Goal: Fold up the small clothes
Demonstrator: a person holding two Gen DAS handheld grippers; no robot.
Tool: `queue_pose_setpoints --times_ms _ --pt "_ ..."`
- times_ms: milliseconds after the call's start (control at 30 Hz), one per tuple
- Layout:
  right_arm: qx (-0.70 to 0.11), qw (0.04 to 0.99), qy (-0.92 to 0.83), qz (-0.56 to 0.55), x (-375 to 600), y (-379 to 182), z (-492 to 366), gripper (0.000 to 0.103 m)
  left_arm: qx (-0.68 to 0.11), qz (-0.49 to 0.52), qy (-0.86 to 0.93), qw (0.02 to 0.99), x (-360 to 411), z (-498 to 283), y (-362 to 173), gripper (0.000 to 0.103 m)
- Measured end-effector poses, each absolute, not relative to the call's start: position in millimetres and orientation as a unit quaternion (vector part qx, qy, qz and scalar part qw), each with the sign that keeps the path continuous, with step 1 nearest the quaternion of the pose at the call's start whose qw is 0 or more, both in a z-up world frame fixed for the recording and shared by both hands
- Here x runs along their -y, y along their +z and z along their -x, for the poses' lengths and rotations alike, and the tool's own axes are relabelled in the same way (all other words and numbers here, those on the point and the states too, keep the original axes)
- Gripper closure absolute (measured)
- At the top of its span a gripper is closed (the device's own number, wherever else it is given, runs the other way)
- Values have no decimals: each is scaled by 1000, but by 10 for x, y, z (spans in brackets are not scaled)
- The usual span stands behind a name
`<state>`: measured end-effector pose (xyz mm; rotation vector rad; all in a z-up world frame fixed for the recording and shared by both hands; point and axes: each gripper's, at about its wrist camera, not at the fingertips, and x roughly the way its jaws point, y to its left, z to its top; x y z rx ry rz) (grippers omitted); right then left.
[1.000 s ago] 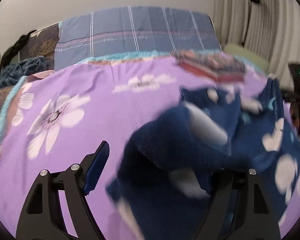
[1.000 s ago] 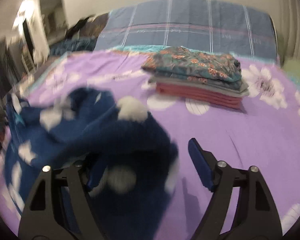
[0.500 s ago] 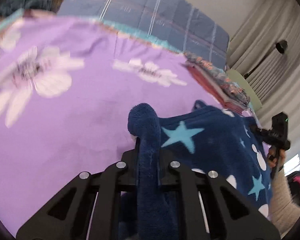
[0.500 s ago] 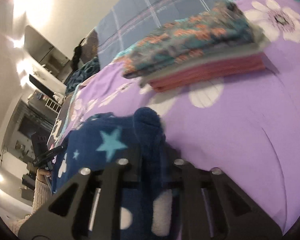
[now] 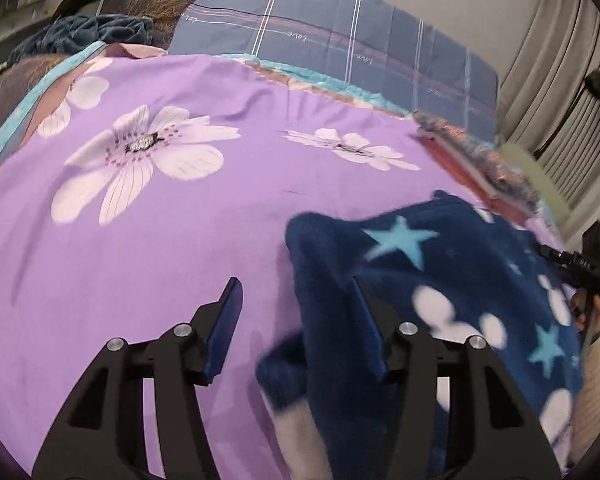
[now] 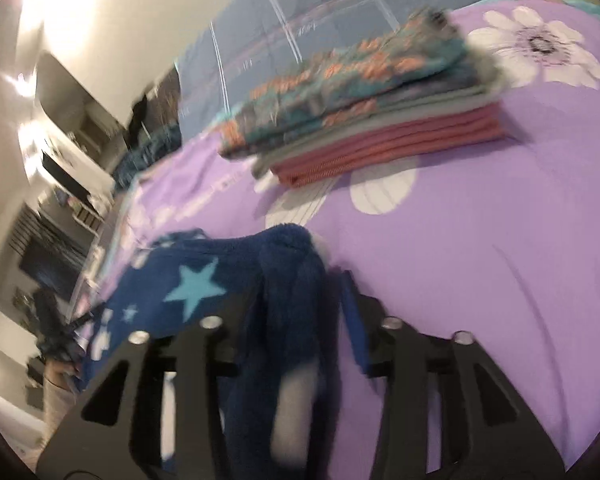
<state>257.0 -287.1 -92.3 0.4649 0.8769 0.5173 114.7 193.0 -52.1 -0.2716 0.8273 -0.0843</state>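
The fleece [image 5: 452,280] lies on the bedspread [image 5: 148,248], stretched between both grippers: a bunched edge hangs by the inner finger of the left gripper [image 5: 296,312], whose jaws stand wide apart gripping nothing. Its other edge droops through the right gripper [image 6: 300,292], whose jaws stand partly apart around it. Past that gripper sits a folded stack [image 6: 364,120], with bare bedspread to its right.

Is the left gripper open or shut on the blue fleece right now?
Open. The left gripper has its fingers spread wide, with the blue fleece draped against the right finger only.
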Motion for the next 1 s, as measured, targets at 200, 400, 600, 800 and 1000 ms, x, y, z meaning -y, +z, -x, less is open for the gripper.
queue_pose_setpoints --times_ms 200,400,600,800,1000 --pt "-416 846 258 -213 3178 -872 -1967 57 -404 177 -93 893 -1841 -464 -569 43" --pt "-408 839 279 -229 3341 -1023 -1562 57 -417 170 -91 888 -1608 60 -684 89" --pt "-415 836 266 -244 3399 -976 -1598 57 -433 -18 8 901 -1145 87 -485 83" --pt "-449 856 191 -170 3366 -754 -1912 84 -338 -152 -4 929 100 91 111 67" --pt "-464 825 290 -145 3145 -1010 -2118 83 -309 -228 -220 897 1951 179 -48 33"
